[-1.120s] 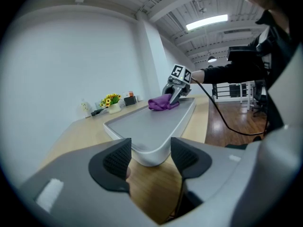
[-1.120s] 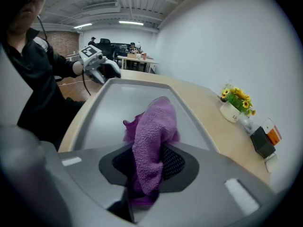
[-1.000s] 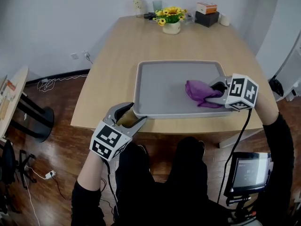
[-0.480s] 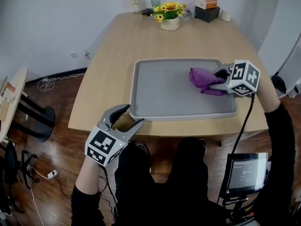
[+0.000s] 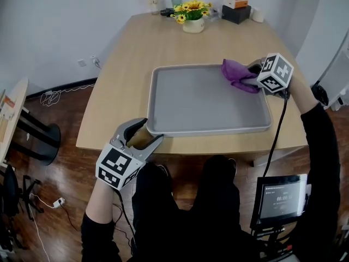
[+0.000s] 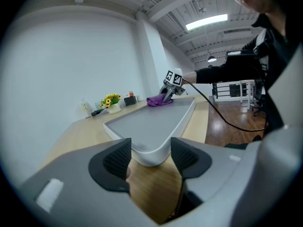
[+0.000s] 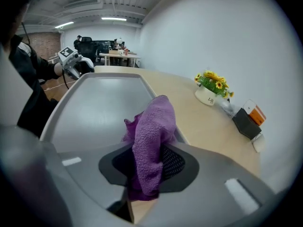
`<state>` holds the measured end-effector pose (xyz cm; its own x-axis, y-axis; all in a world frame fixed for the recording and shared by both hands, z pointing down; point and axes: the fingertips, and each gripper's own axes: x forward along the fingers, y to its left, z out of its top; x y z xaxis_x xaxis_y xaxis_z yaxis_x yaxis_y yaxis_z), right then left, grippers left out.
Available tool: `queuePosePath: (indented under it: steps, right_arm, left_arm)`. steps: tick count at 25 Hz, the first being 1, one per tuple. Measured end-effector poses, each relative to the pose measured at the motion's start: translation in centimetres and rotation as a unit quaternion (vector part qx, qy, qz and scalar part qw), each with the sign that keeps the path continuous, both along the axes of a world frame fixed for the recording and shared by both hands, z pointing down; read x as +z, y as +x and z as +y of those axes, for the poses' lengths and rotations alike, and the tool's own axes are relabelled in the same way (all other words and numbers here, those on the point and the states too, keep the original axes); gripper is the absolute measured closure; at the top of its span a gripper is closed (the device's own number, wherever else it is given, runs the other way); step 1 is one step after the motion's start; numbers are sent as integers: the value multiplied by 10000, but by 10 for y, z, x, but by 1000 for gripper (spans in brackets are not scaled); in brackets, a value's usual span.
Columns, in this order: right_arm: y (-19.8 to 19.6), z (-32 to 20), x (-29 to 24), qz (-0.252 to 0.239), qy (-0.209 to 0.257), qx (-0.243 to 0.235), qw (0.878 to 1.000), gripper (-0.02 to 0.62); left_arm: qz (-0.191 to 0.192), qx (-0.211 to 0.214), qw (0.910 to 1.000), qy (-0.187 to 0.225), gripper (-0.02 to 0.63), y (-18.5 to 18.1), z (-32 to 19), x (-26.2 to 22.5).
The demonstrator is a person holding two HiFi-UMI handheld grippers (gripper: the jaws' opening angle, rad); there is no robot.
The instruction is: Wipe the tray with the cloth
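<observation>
Wall (image 5: 54,21): white, plain
Floor (image 5: 60,168): dark wood
Table (image 5: 163,42): light wood
Side table (image 5: 11,108): 9 o'clock
Ceiling light (image 6: 207,21): strip, lit

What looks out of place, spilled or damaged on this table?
Nothing stands out. The grey rectangular tray lies flat on the light wooden table. The bunched purple terry cloth is at the tray's far right corner, pinched in the jaws of the right gripper. No spill or damage shows.
</observation>
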<state>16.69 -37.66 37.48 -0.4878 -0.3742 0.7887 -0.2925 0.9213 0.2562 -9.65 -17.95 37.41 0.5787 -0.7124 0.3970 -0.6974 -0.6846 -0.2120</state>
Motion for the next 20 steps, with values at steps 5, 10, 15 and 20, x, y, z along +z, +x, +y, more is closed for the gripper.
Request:
queuePosePath:
  steps: [5, 10, 15, 20]
  right_arm:
    - [1, 61, 10, -121, -146, -423, 9989, 495]
    - [7, 127, 12, -132, -183, -727, 9971, 497]
    - [12, 111, 8, -195, -378, -688, 9967, 495]
    - [10, 22, 3, -168, -66, -141, 9997, 495]
  left_arm:
    - [-31, -54, 10000, 1, 358, -5, -13, 8]
    - [-61, -66, 10000, 9, 359, -3, -16, 7]
    - [-78, -73, 9999, 35, 359, -1, -14, 3]
    - [-63, -35, 10000, 28, 359, 2, -7, 0]
